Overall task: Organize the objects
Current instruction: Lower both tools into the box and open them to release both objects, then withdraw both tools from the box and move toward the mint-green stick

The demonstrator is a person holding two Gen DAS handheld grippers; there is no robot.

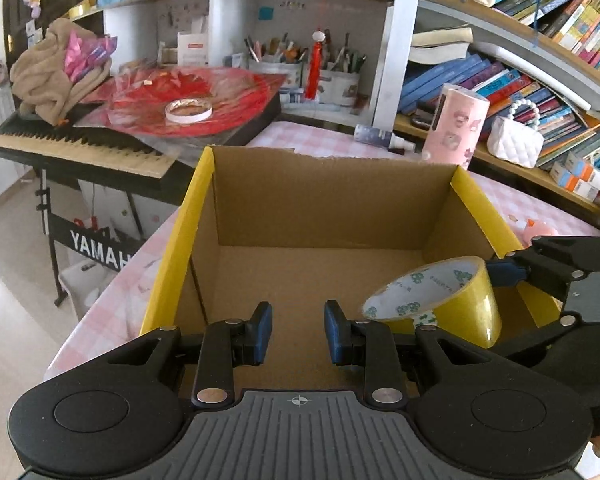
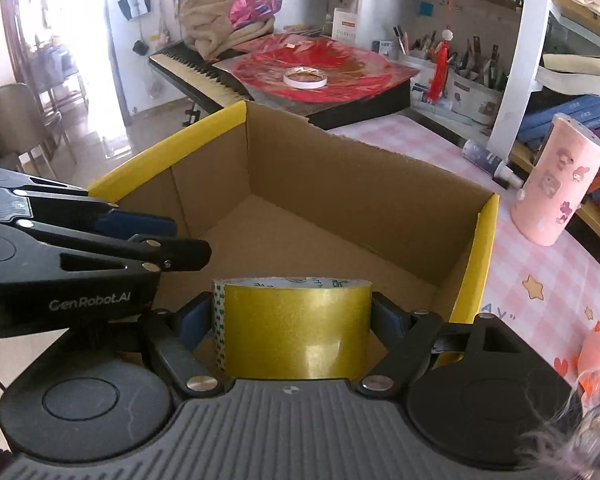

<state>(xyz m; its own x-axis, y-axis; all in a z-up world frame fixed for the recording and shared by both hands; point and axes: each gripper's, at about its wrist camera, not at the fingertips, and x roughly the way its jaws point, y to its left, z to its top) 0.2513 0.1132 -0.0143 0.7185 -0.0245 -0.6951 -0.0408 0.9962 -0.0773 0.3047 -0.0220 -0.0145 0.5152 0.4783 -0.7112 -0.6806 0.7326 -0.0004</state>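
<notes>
Two grippers hang over the near edge of the box (image 1: 320, 208), an open carton with yellow-taped side rims, standing on a pink checked table (image 2: 540, 280).

Right gripper (image 2: 296, 320): its blue pads press on both sides of the tape (image 2: 296, 328), a broad yellow roll, which it holds above the box's near right corner. Left gripper (image 1: 298, 332): jaws narrowly apart with only the bare box floor between them, holding nothing.

Only the left view shows the roll's white inner liner with green printing (image 1: 420, 292); its open end faces up and toward the left gripper, so the roll's axis tilts rather than standing upright. The right view shows just the glossy outer band and the top edge of the core, with the axis running roughly up and away from that camera. It alone also shows the left gripper from the side (image 2: 148, 236), just left of the roll and over the box's left wall.

Beyond the box's far wall, a keyboard (image 1: 80, 148) carries a red sheet with a white tape ring (image 1: 188, 110). Right of the box stands a pink tube (image 2: 556, 188).
</notes>
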